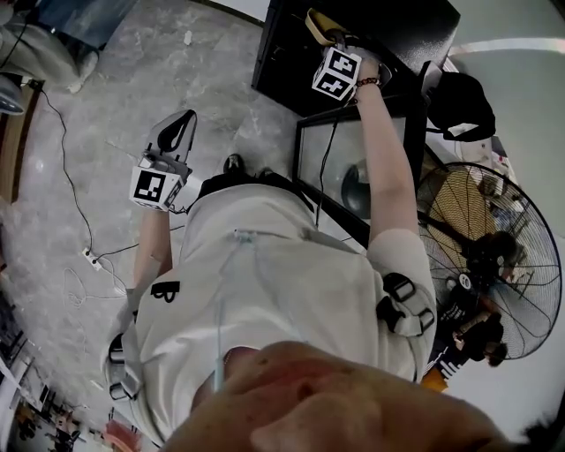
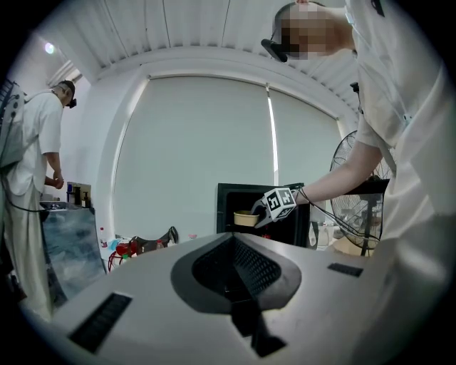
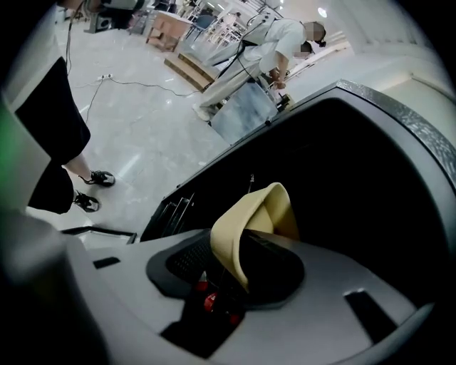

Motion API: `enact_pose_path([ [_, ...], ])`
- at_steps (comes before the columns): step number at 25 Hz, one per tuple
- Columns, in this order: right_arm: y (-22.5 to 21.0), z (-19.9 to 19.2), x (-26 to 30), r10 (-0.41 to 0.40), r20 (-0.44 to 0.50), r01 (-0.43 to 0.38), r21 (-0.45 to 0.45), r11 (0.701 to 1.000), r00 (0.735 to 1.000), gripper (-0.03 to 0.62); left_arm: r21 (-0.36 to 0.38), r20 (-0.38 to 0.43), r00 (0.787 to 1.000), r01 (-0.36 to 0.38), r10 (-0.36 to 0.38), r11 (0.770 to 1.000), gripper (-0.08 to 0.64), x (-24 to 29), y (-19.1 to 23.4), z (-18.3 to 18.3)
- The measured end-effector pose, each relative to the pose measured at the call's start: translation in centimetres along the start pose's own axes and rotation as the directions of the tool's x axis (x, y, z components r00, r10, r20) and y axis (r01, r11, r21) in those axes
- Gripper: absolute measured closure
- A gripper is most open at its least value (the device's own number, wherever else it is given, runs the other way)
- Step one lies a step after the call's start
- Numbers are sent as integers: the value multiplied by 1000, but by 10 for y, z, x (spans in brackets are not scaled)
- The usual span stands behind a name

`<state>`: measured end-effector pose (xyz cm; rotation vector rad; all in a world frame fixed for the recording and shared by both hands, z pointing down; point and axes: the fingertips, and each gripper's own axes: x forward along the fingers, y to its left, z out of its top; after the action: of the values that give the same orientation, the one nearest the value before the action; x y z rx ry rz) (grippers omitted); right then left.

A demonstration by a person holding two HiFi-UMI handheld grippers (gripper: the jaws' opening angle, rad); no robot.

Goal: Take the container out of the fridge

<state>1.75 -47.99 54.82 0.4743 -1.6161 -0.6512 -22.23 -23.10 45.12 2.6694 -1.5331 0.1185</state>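
Observation:
A beige container [image 1: 320, 24] is at the open front of the black fridge [image 1: 287, 66]. My right gripper [image 1: 330, 37] is raised to it and shut on its rim. In the right gripper view the container [image 3: 260, 214] stands tilted between the jaws of that gripper [image 3: 239, 265], with the dark fridge interior [image 3: 370, 178] behind it. The left gripper view shows the container [image 2: 246, 218] held level with the fridge opening [image 2: 229, 201]. My left gripper [image 1: 175, 132] hangs low at my left side, away from the fridge, with nothing in it and no gap showing between its jaws.
The fridge door [image 1: 353, 181] stands open towards me on the right. A large floor fan [image 1: 494, 256] is right of it. Cables and a power strip [image 1: 90, 257] lie on the floor at the left. Another person [image 2: 32, 157] stands at a far table.

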Motion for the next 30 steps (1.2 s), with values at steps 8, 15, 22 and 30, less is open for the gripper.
enact_pose_path([
  [8,5,0,0,8,-34,-11,-64,998,999,489,-4,-6,1000,-12,12,1000,551,-5,4,0],
  [15,16,5,-16,25,-53,-29,-68,997,998,491,-6,1,1000,12,-12,1000,551,-4,2,0],
  [22,31,13,-43,31,-44,-34,-71,997,999,491,-9,17,999,49,-49,999,551,8,-9,2],
  [30,49,21,-71,32,-36,-34,-64,997,999,491,-6,32,996,83,-83,997,551,10,-14,2],
])
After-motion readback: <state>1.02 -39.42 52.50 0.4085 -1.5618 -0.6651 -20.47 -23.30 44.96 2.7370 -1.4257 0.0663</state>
